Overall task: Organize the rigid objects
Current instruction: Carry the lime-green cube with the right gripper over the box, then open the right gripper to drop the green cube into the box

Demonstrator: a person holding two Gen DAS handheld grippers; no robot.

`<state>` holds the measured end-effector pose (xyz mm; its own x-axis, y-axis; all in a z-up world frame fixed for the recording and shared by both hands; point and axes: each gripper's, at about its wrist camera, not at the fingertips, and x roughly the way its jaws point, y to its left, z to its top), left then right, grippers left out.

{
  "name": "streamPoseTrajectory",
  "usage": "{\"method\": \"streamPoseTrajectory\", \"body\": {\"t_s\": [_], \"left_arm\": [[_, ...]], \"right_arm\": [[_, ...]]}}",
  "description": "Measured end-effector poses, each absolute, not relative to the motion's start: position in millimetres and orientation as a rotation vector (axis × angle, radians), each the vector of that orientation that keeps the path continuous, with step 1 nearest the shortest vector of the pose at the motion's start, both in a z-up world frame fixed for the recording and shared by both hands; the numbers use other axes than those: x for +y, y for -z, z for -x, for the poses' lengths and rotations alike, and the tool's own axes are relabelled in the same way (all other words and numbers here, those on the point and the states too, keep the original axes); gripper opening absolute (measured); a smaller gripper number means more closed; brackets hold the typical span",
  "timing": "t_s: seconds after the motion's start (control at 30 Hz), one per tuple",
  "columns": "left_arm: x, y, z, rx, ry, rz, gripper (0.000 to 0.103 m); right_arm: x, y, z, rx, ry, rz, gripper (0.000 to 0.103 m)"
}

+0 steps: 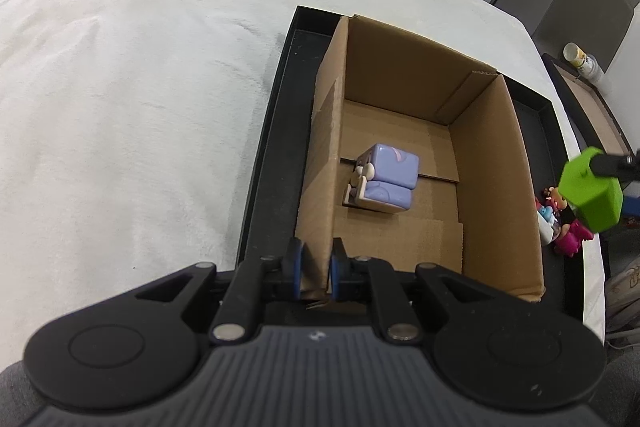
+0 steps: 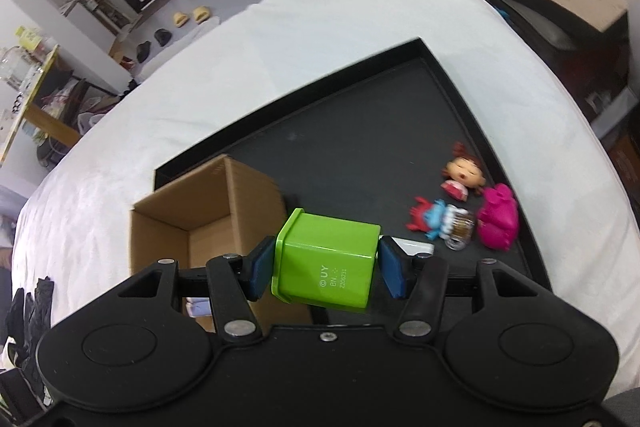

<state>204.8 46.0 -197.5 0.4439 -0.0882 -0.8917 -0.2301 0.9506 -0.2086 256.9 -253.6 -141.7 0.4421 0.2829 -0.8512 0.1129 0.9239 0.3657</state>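
Green cube (image 2: 328,263) is held off the surface, pinched between the blue pads of the right gripper (image 2: 325,269), above the black tray (image 2: 360,131). Cardboard box (image 1: 496,163) stands on that tray at the cube's nine o'clock; the left gripper (image 1: 316,267) clamps its near wall. A purple figurine (image 1: 386,179) lies inside. Three small toys (image 2: 464,211) rest at the cube's two o'clock.
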Motion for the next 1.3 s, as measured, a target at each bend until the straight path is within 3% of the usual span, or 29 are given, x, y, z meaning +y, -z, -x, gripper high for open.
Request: {"method": "streamPoseTrajectory", "body": {"t_s": [1.3], "left_arm": [[52.1, 198.9, -205.0, 1.116, -0.037, 0.336, 0.014]], "right_arm": [[-88.0, 132.7, -296.4, 1.135, -0.458, -0.106, 0.056]]}}
